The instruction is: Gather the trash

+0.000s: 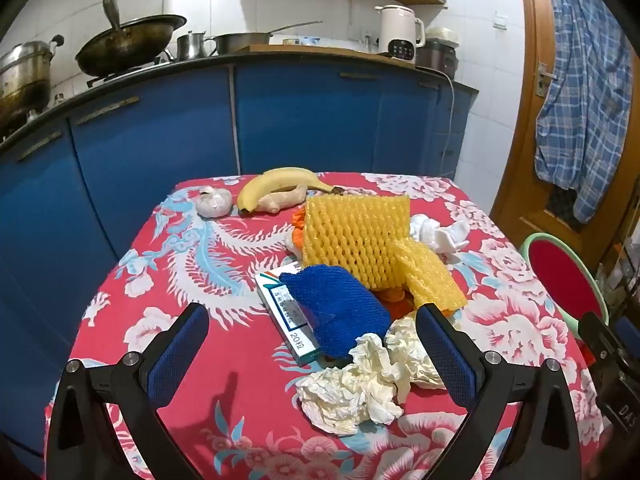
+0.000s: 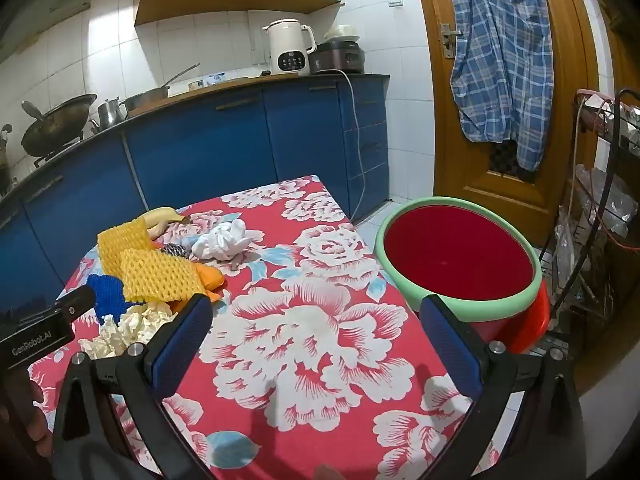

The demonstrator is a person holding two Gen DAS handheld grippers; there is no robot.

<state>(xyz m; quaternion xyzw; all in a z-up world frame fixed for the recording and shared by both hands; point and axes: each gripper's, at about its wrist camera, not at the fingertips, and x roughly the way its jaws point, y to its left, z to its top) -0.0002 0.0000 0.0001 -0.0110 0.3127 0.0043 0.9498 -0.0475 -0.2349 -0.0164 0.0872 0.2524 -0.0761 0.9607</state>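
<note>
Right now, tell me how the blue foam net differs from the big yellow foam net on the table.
The blue foam net is dark blue, smaller and bunched into a lump; the big yellow foam net is pale yellow, larger and spread out fairly flat, tilted up. The blue one lies over a medicine box, nearer the crumpled tissues; the yellow one lies farther back, near the banana. Both share the same diamond-mesh foam texture and rest on the floral tablecloth.

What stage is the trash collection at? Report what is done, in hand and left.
Done: nothing visible; the red bin looks empty.
In hand: nothing. The left hand-held gripper and right hand-held gripper are both open over the table.
Left: crumpled tissues, blue foam net, yellow foam nets, small box and white wad all lie on the tablecloth.
</note>
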